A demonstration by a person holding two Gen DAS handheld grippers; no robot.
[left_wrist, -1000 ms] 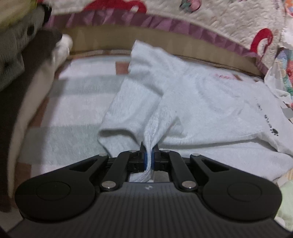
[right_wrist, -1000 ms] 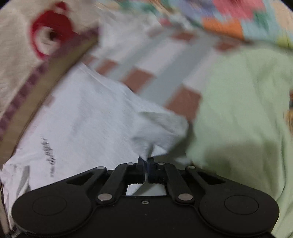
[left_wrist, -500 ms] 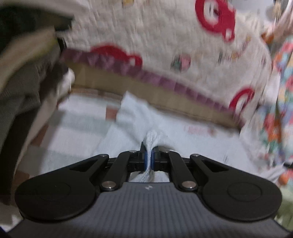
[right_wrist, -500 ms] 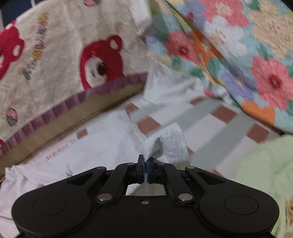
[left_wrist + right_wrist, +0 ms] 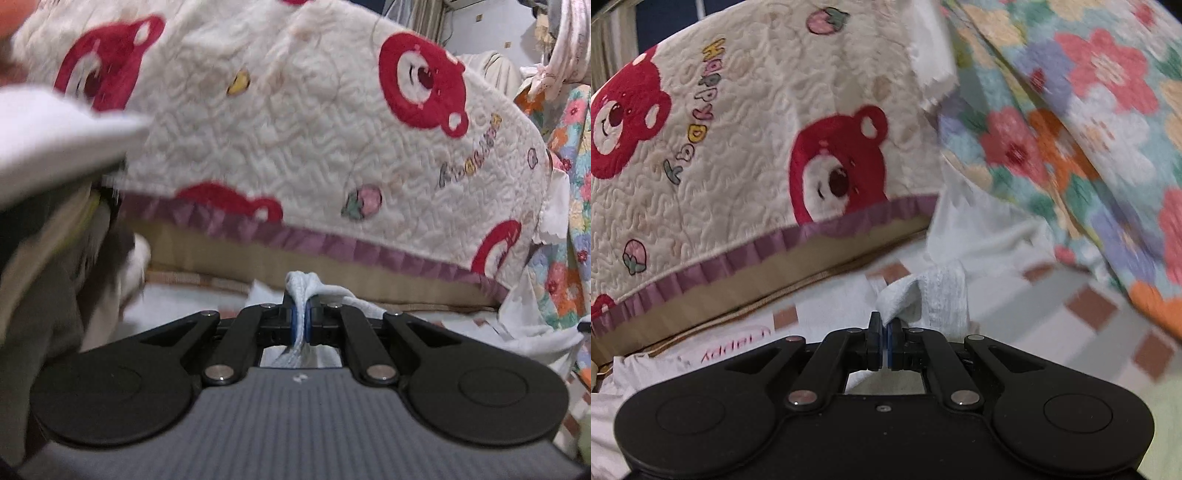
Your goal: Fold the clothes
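Both the left gripper [image 5: 302, 318] and the right gripper [image 5: 885, 341] pinch small bits of the soft white cotton shirt [image 5: 923, 295]. It could slip out and crumple on the bed.

Bear quilt [image 5: 332, 147] close ahead; clothes pile [image 5: 48, 258] crowding left.

Bear quilt [image 5: 746, 147] lies behind the shirt [image 5: 923, 295], floral quilt [image 5: 1071, 129] right.
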